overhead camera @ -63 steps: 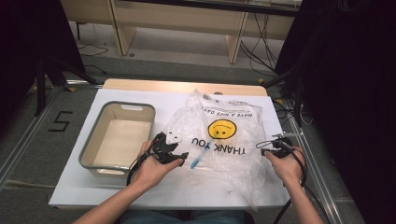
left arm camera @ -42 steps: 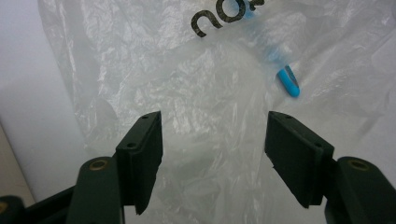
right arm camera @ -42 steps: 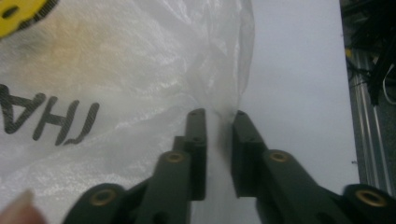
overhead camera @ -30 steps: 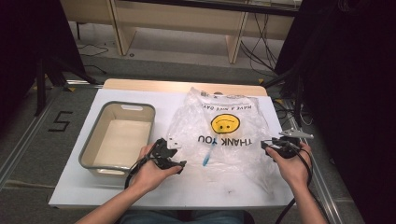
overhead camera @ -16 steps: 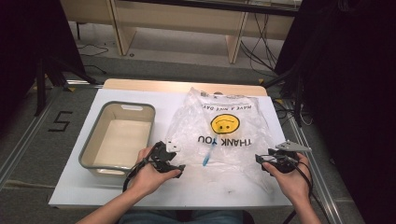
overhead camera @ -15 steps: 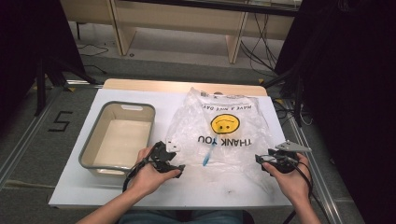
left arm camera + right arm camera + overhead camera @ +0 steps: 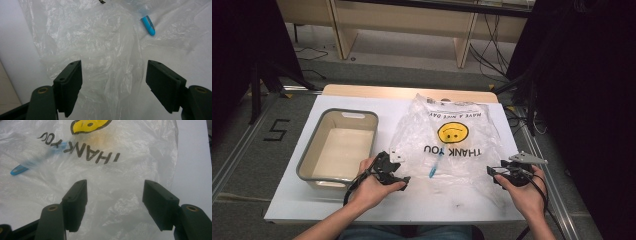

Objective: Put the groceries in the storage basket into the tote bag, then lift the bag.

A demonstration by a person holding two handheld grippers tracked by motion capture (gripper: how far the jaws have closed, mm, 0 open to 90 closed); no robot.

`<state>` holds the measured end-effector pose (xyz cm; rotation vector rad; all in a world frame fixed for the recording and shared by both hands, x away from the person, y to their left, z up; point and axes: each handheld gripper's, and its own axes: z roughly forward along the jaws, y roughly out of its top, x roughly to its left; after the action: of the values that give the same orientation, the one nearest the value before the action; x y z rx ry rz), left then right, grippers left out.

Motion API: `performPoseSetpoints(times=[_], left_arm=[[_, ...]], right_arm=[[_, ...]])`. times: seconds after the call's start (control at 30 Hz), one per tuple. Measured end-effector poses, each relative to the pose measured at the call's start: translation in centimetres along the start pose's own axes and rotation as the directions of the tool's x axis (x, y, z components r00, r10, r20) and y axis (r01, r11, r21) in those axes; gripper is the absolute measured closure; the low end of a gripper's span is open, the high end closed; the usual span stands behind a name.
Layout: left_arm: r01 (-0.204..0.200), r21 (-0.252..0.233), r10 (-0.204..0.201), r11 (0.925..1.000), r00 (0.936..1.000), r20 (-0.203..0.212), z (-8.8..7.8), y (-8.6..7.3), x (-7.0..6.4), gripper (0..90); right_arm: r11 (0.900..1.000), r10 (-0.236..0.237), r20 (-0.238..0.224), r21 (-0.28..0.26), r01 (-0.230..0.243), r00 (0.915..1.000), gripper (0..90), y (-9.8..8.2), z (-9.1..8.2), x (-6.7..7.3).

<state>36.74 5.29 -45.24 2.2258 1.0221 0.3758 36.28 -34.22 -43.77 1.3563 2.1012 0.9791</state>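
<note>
We are holding a tool in each hand at the near edge of the white table [image 7: 302, 210]. The left tool [image 7: 396, 172] is sitting at the bag's near left corner, its jaws standing apart after just opening, with crinkled film lying loose between them and neither pad pressing on it. The right tool [image 7: 497, 175] is sitting at the bag's near right corner; its jaws have also just been opening and are standing wide, the film under them ungripped.

The bag [image 7: 452, 150] is lying flat across the right half of the table, clear and wrinkled, printed with a yellow smiley face [image 7: 453, 132] and black "THANK YOU" lettering that is reading upside down from our side. A small blue pen-like thing [image 7: 433, 169] is lying inside it near the near edge, between the two tools; in the left gripper view it [image 7: 148, 25] is showing beyond the jaws.

To the left of the bag, a grey bin [image 7: 309, 162] with a pale inside is standing on the table, just beside our left hand.

Beyond the table's wooden far edge, grey floor is running on to pale wooden furniture legs and trailing cables, with dark curtains hanging on both sides and a "5" marked on the floor at left.
</note>
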Motion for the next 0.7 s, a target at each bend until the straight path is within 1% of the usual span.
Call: performPoseSetpoints(times=[0.1, 0.2, 0.33, 0.4, 0.43, 0.5, 0.57, 0.6, 0.63, 0.67, 0.7], left_arm=[[-0.003, 0.000, 0.003, 1.0000, 1.0000, -0.009, 0.0, 0.0, 0.0, 28.5], [-0.003, 0.010, 0.003, 0.9999, 0.9999, -0.010, 0.1, 0.0, 0.0, 27.5], [-0.005, 0.027, 0.006, 0.9996, 0.9998, -0.017, 0.3, -0.2, 0.0, 26.2], [-0.004, 0.033, 0.005, 0.9994, 0.9997, -0.022, 0.4, -0.3, 0.0, 25.8], [0.000, 0.035, 0.001, 0.9994, 0.9996, -0.027, 0.5, -0.3, 0.0, 25.5], [-0.004, 0.053, 0.006, 0.9986, 0.9993, -0.036, 0.5, -0.3, 0.0, 25.3], [0.000, 0.058, 0.003, 0.9983, 0.9986, -0.053, 0.5, -0.4, -0.2, 25.2], [-0.019, 0.067, 0.024, 0.9976, 0.9967, -0.077, 0.4, -0.4, -0.4, 25.3], [-0.037, 0.071, 0.044, 0.9968, 0.9947, -0.093, 0.3, -0.3, -0.6, 25.3], [-0.039, 0.067, 0.046, 0.9969, 0.9939, -0.100, 0.3, -0.2, -0.9, 25.3], [-0.036, 0.072, 0.043, 0.9968, 0.9943, -0.097, 0.3, -0.1, -1.0, 25.3]], right_arm=[[1.000, 0.002, -0.002, 0.004, -0.002, 1.0000, 37.5, -0.1, 0.0, -0.1], [1.000, 0.010, -0.019, -0.002, -0.010, 0.9998, 37.2, -0.1, -0.1, -0.1], [1.000, 0.004, -0.017, 0.016, -0.004, 0.9999, 36.9, -0.2, 0.0, -0.3], [0.999, 0.000, -0.016, 0.032, 0.000, 0.9999, 35.2, -0.3, 0.1, -0.4], [0.999, -0.001, -0.019, 0.033, 0.002, 0.9998, 35.0, -0.4, 0.1, -0.5], [0.999, 0.003, -0.025, 0.039, -0.002, 0.9997, 34.4, -0.5, 0.0, -0.5], [0.999, 0.006, -0.033, 0.043, -0.004, 0.9994, 33.8, -0.7, -0.1, -0.6], [0.999, 0.005, -0.035, 0.046, -0.003, 0.9994, 33.6, -0.8, -0.1, -0.6], [0.999, 0.005, -0.040, 0.052, -0.003, 0.9992, 33.3, -0.9, -0.2, -0.6], [0.998, 0.003, -0.047, 0.057, 0.000, 0.9989, 33.0, -1.0, -0.2, -0.6], [0.998, 0.003, -0.052, 0.068, 0.001, 0.9986, 32.8, -1.1, -0.3, -0.6]])
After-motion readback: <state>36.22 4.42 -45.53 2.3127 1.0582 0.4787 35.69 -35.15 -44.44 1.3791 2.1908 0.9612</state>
